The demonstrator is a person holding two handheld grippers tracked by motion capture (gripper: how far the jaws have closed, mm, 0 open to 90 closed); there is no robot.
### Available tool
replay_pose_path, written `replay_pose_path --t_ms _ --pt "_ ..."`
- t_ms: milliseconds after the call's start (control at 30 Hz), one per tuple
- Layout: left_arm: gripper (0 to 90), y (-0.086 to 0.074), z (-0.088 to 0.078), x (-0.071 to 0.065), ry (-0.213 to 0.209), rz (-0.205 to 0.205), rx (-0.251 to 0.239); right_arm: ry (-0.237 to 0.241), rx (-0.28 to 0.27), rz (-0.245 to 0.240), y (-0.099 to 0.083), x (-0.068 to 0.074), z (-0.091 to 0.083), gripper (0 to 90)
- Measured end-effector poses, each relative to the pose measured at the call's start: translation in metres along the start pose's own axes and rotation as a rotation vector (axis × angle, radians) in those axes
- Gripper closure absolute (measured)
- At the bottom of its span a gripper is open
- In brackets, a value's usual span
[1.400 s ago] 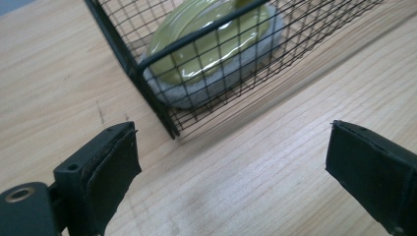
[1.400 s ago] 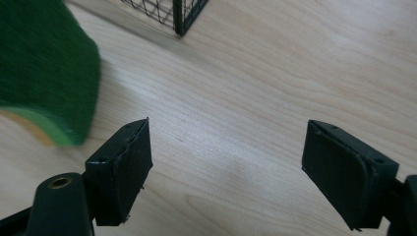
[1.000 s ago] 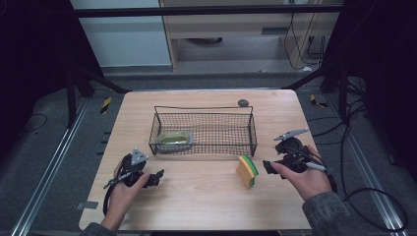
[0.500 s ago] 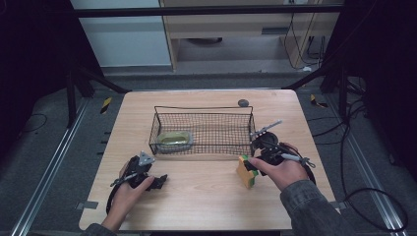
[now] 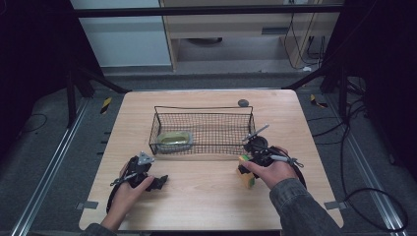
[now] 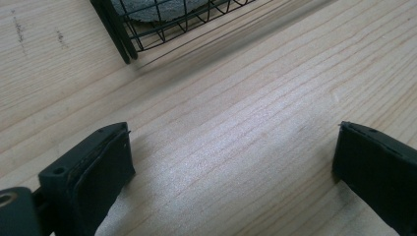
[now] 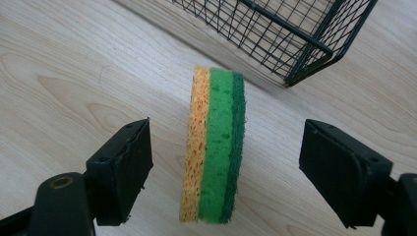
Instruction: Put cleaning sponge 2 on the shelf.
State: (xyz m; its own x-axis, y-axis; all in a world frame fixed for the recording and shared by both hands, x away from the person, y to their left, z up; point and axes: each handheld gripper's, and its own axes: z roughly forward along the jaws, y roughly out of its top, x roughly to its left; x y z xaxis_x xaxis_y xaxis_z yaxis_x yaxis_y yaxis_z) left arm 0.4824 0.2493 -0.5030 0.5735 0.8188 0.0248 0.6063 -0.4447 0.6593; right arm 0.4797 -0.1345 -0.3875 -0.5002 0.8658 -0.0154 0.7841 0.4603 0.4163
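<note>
Right gripper view: sponge [image 7: 212,147] (upright) between jaws.

Colours on the pale wooden table [image 5: 206,196]

The layered rectangular sponge [image 7: 214,147] shows an orange band, a bright green band and a dark green band. The black wire mesh basket [image 5: 202,129] holds an olive-green sponge [image 5: 173,139]. Both grippers [image 5: 157,183] [image 5: 244,169] are black, the left topped by a grey plate. A small dark grey disc [image 5: 243,103] lies near the far edge.
</note>
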Motion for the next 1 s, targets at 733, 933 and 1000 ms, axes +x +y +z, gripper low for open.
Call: replay_pose_path --t_ms 733,933,1000 --pt "0.0 0.000 0.000 0.000 -0.002 -0.001 -0.004 0.043 0.110 -0.005 0.008 0.005 0.033 44.5" --pt "0.0 0.000 0.001 0.000 -0.004 0.001 -0.005 0.057 0.115 -0.016 0.007 0.004 0.031 63.5" --pt "0.0 0.000 0.000 0.000 -0.005 0.003 -0.004 0.058 0.106 -0.018 0.005 0.002 0.030 64.1"
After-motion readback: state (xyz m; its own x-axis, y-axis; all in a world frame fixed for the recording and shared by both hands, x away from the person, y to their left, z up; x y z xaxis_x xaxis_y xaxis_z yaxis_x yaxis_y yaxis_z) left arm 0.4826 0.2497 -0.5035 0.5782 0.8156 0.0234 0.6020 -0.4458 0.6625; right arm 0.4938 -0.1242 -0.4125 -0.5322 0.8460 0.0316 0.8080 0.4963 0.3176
